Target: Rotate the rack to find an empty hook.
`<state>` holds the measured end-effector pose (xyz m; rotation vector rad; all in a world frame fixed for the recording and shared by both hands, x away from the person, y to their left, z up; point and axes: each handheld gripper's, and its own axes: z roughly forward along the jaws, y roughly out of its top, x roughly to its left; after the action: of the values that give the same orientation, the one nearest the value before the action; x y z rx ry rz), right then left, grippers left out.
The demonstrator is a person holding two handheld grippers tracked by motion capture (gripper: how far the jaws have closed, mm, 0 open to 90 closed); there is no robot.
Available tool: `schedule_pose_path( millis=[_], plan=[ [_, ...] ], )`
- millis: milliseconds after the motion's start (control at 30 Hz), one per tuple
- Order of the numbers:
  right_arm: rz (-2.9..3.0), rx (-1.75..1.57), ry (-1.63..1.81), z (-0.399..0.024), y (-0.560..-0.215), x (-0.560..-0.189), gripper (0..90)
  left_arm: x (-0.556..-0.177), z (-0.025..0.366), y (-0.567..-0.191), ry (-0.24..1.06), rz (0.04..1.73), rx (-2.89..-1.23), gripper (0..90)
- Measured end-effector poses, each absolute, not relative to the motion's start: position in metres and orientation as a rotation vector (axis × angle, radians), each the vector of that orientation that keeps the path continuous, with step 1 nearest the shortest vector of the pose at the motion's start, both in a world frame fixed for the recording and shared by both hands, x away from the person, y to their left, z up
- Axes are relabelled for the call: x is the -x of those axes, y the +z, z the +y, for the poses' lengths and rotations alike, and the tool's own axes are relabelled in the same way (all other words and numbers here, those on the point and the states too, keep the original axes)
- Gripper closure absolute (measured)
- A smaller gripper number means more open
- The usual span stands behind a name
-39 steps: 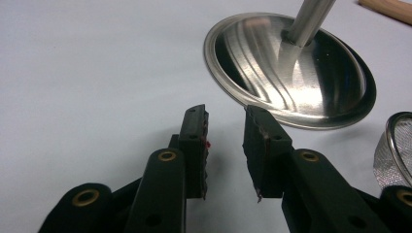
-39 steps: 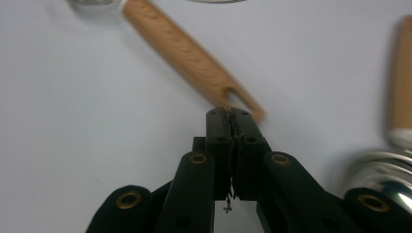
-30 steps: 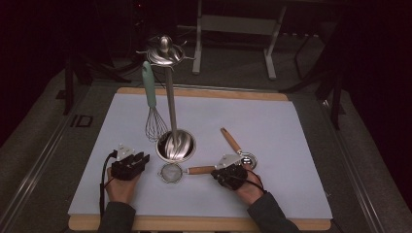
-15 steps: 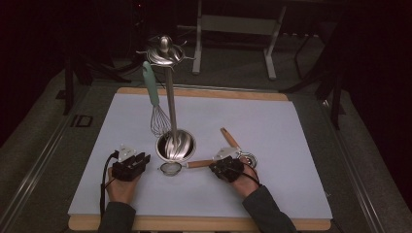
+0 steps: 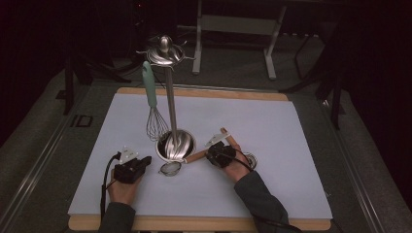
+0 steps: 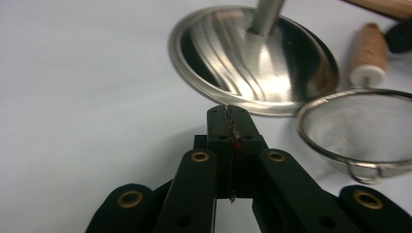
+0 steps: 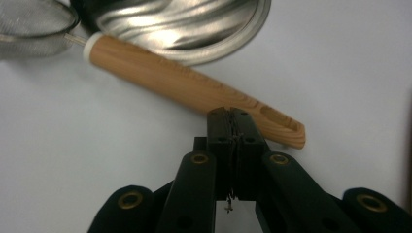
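Note:
A steel utensil stand (image 5: 169,104) rises from its round base (image 5: 176,145) (image 6: 252,63) (image 7: 184,24); a whisk (image 5: 151,104) with a mint handle hangs from its top. A small mesh strainer (image 5: 171,168) (image 6: 359,128) (image 7: 29,24) with a wooden handle (image 5: 197,156) (image 7: 194,87) lies in front of the base. My left gripper (image 5: 146,160) (image 6: 228,114) has just been closing and is shut on nothing, tips just short of the base rim. My right gripper (image 5: 210,154) (image 7: 229,114) has just closed the last bit and is shut, empty, its tips at the near side of the strainer handle.
A second wooden-handled tool (image 5: 227,135) lies behind the right hand, its metal end (image 5: 250,160) beside the wrist. The white mat (image 5: 291,145) covers a wooden board (image 5: 204,223). Dark floor and a metal frame (image 5: 233,24) lie beyond.
My right gripper has moved left and away from the person, up to the strainer handle, which has swung slightly toward the stand. The left hand has stayed put.

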<state>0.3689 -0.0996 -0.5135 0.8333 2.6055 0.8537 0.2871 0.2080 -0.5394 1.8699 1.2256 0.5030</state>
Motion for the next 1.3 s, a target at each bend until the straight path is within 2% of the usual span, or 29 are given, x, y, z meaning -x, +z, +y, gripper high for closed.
schedule_pose_path(
  millis=[567, 900, 1300],
  plan=[
    [2.559, -0.875, 0.893, -0.088, -0.515, -0.384, 89.5, -0.283, 0.184, -0.535, 0.444, 1.103, -1.935, 89.8],
    [2.519, -0.843, 0.959, -0.103, -0.497, -0.374, 88.5, -0.288, 0.175, -0.536, 0.446, 1.084, -1.967, 89.7],
    [2.514, -0.867, 0.969, -0.115, -0.501, -0.371, 88.3, -0.296, 0.169, -0.538, 0.43, 1.089, -1.985, 89.8]
  ],
)
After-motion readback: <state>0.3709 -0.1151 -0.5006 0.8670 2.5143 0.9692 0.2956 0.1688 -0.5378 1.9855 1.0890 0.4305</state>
